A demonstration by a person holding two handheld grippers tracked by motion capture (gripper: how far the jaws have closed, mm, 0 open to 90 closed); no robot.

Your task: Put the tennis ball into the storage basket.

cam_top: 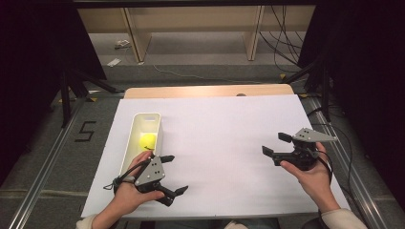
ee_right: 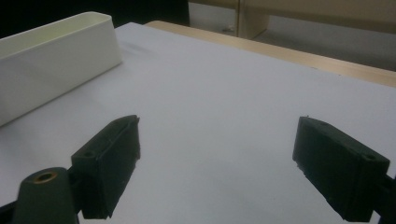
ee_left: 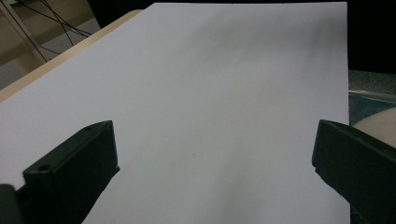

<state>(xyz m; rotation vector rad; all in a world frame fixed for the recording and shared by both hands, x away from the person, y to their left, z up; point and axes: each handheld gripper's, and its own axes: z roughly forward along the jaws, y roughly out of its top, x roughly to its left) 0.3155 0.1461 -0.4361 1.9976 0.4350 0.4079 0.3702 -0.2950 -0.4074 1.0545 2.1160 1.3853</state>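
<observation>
A long white bin (cam_top: pixel 157 125) lies on the left side of the white sheet (cam_top: pixel 224 129), and a yellow ball (cam_top: pixel 147 140) rests inside it. My left gripper (cam_top: pixel 175 174) is held just right of the bin's near end, open, jaws pointing right with nothing between them. Its own view looks across bare white sheet (ee_left: pixel 224 93) between the spread jaws. My right gripper (cam_top: pixel 275 144) hovers at the right side of the sheet, open and empty, pointing left. The bin's wall (ee_right: pixel 51 60) stands far left in the right gripper view.
The sheet covers a wooden table whose edge (cam_top: pixel 205 90) shows at the far side. Dark stands and cables sit on the floor at both sides. A metal rail (cam_top: pixel 43 176) runs along the left, with a "5" marked on the floor.
</observation>
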